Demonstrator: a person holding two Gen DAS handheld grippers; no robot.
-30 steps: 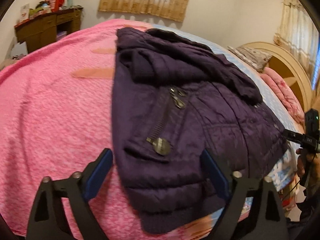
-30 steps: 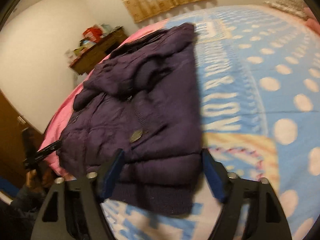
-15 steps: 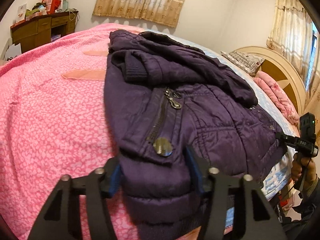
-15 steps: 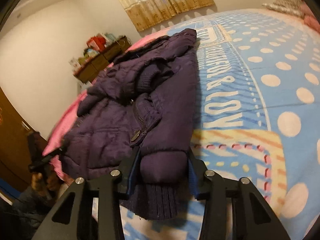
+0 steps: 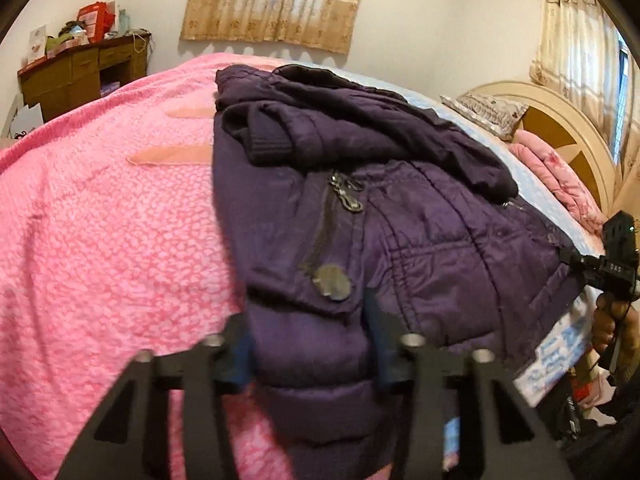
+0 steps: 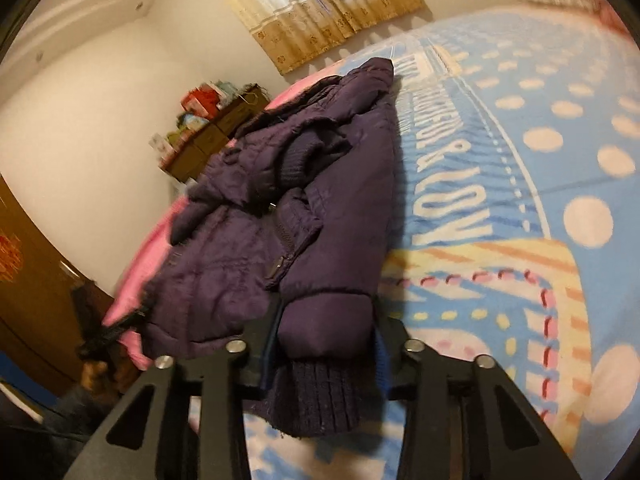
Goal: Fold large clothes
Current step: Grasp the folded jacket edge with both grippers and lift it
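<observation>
both claws, wide a second ago, are now gripping: left gripper [image 5: 310, 354] pinching quilted purple jacket [image 5: 400, 216] hem; right gripper [image 6: 324, 344] squeezing its puffy, rib-knit corner.

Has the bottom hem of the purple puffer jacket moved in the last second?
Yes. The purple puffer jacket's hem, shut in the right gripper, now hangs lifted above the blue dotted blanket.

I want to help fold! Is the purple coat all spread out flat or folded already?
Partly folded. The purple coat has a sleeve laid across its front, and both grippers clamp its bottom hem.
</observation>
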